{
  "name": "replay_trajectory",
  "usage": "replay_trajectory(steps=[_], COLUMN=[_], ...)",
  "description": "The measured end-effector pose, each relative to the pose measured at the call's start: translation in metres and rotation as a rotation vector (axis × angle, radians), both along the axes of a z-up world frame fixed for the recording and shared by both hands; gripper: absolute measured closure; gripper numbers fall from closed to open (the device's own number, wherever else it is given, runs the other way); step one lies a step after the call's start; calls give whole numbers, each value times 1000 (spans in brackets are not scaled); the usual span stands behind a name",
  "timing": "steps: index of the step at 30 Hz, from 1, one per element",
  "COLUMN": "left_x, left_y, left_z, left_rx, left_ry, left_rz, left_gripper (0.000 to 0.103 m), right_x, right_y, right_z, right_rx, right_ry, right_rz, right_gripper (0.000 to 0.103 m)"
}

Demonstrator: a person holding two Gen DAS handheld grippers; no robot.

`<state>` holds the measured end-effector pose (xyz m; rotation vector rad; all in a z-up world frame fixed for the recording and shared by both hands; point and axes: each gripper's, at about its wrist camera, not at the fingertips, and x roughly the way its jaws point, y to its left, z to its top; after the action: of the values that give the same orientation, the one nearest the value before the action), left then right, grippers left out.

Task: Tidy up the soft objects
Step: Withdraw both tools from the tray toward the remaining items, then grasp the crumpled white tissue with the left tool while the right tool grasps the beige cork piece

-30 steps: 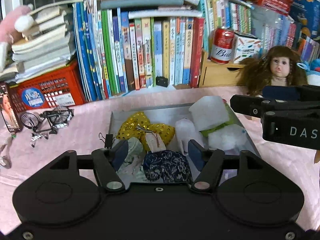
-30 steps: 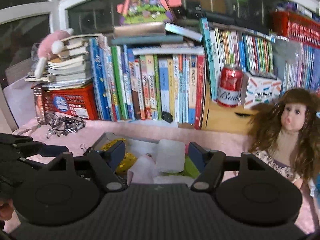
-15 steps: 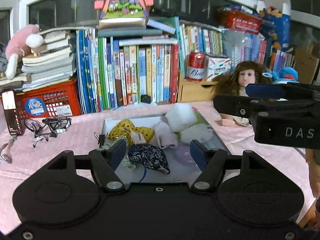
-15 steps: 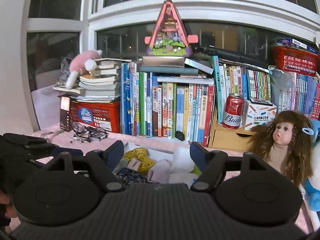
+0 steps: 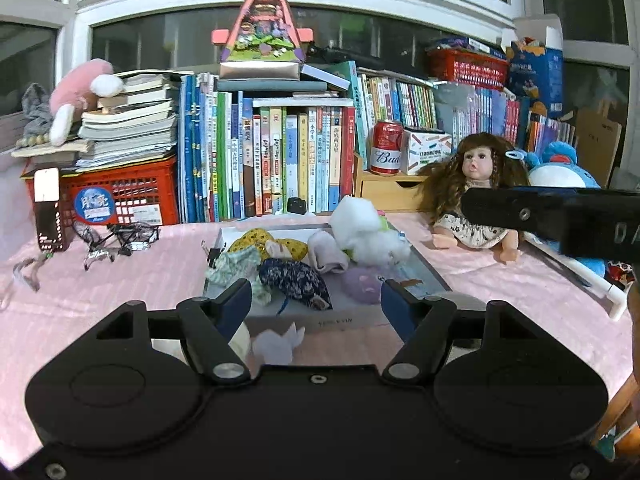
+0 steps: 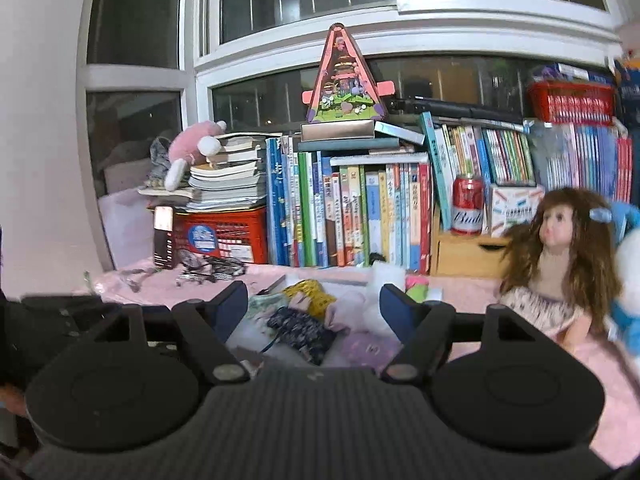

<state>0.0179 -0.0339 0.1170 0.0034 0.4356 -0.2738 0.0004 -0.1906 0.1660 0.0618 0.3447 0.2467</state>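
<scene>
Pink cloth covers the table (image 5: 500,280), and from where I stand the clutter runs along the back of it: at the far left a pink plush toy (image 5: 80,88) sprawls on a stack of books above a red crate (image 5: 124,196), with a small wire bicycle model (image 5: 116,236) on the cloth in front. Next comes a row of upright books (image 5: 280,160) with a triangular pink toy house (image 5: 264,28) perched on top. In front of the books, at the middle of the table, lies a shallow grey tray (image 5: 424,268) holding the soft objects: a yellow spotted pouch (image 5: 256,240), a dark blue patterned pouch (image 5: 296,280), a pale pink sock (image 5: 328,252), white stuffing (image 5: 360,224) and a lilac pad (image 5: 360,284), all bunched close together. A small white scrap (image 5: 276,344) lies on the cloth just in front of the tray. The left gripper (image 5: 316,304) hangs before the tray's near edge, its 2 fingers spread with nothing pinched between them. The right gripper (image 6: 314,304) is alongside, fingers likewise spread and empty, looking over the same tray. Further right a red can (image 5: 386,148) stands on a wooden drawer box, and a long-haired doll (image 5: 476,196) sits on the cloth, with a blue plush (image 5: 560,168) behind it.
</scene>
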Motion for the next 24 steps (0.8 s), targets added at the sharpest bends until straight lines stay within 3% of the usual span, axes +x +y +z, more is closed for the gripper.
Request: replay_trajectory(steps=[5,7,12,18,24], left_x=[-24,-27,-20,1,24], left_y=[-6,-9,-16,-18,-18], left_z=[-21,-29,-48,-71,-90], left_rx=[1,14,61,2,-69], left_ry=[-30,-25,7,79,88], left_rz=[13,6,31,131,292], left_gripper=[36,46,57,59,59], right_x=[-22,-32,-54,-68,-75], right_y=[-8,-10,-12,-12,-4], right_z=[-11,-18,-39,-76,-107], right_rx=[50,42,-26,-90,-126], right_ry=[11,17,35,109,151], right_rz=[-16,-14,-37,-49,-58], right_gripper=[27,32,41,52,53])
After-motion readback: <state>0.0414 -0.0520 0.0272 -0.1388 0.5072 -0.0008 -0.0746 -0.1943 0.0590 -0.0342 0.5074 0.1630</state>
